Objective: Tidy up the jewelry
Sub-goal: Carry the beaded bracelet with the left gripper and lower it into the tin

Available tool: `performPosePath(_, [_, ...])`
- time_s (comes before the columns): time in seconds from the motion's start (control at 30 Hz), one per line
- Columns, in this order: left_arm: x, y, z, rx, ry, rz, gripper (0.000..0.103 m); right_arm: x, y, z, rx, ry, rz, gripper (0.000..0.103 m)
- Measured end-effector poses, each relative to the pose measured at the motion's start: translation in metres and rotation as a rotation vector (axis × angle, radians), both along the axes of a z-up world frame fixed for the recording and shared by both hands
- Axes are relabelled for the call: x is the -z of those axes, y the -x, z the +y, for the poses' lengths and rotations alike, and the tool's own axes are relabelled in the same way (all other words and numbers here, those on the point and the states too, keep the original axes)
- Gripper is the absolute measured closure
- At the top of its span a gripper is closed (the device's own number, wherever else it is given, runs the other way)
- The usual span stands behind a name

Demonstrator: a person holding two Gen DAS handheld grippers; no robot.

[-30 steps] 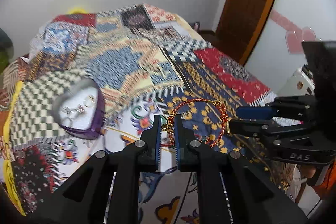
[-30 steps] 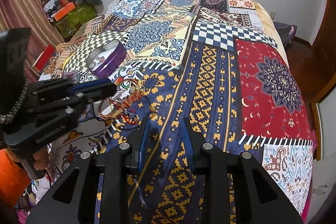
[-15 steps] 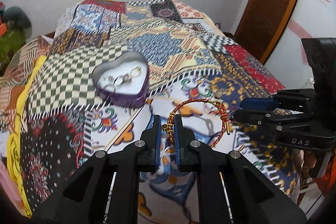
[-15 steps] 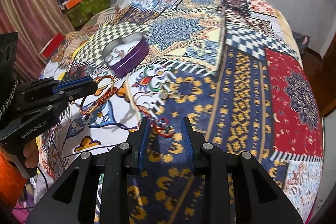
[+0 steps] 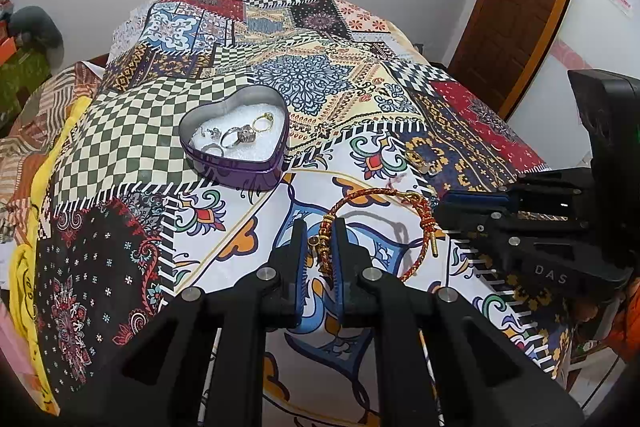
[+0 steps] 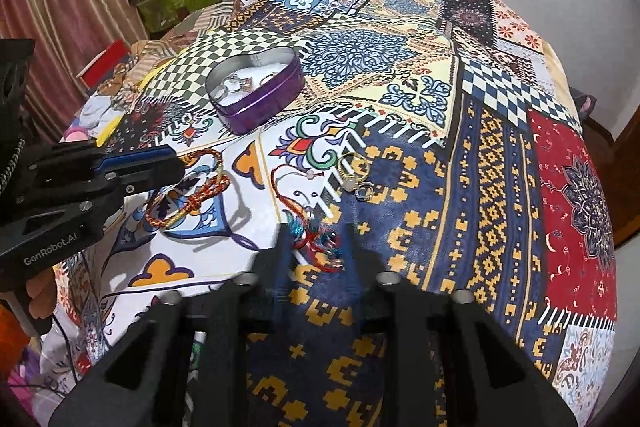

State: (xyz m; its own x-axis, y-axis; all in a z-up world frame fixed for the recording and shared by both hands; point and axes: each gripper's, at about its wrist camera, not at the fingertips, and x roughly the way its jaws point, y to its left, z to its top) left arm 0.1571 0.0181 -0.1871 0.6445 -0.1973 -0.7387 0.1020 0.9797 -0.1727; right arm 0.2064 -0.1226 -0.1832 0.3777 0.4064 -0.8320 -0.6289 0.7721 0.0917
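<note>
- The left gripper [image 5: 321,247] stays clamped on the beaded end of a red-and-gold braided cord bracelet [image 5: 376,227], holding it above the patchwork-print bedspread [image 5: 120,135]; since a second ago it has swung towards the purple heart-shaped metal tin [image 5: 236,143], which now sits much nearer and more central in its view.
- The right gripper [image 6: 316,251] hangs with jaws parted over a red-and-turquoise tasselled cord bracelet [image 6: 320,243] lying on the bedspread; a second ago that bracelet lay ahead of its fingertips, not between them.
- Nearer than the tin and to its right, a gold ring [image 6: 352,163] and a small pale-stone ring [image 6: 362,189] lie loose on the cloth.
- The tin holds several silver and gold rings [image 5: 240,135] on white padding.
- Readable writing: "GenRobot.AI" on the left gripper's body, "DAS" on the right's.
</note>
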Motion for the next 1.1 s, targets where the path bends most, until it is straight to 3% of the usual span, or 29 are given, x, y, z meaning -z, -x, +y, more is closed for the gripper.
performPosePath(0.33, [-0.006,0.001,0.009,-0.030,0.006,-0.016,0.093,-0.009,0.004,0.003,0.015,-0.013,-0.021,0.096])
performPosePath(0.73, [-0.031,-0.009,0.041,-0.110,0.003,-0.089,0.093,-0.056,-0.011,0.022,0.012,-0.125,-0.096,0.096])
performPosePath(1.1, [-0.044,-0.031,0.072,-0.178,-0.018,-0.131,0.093,-0.074,-0.033,0.051,-0.003,-0.177,-0.118,0.096])
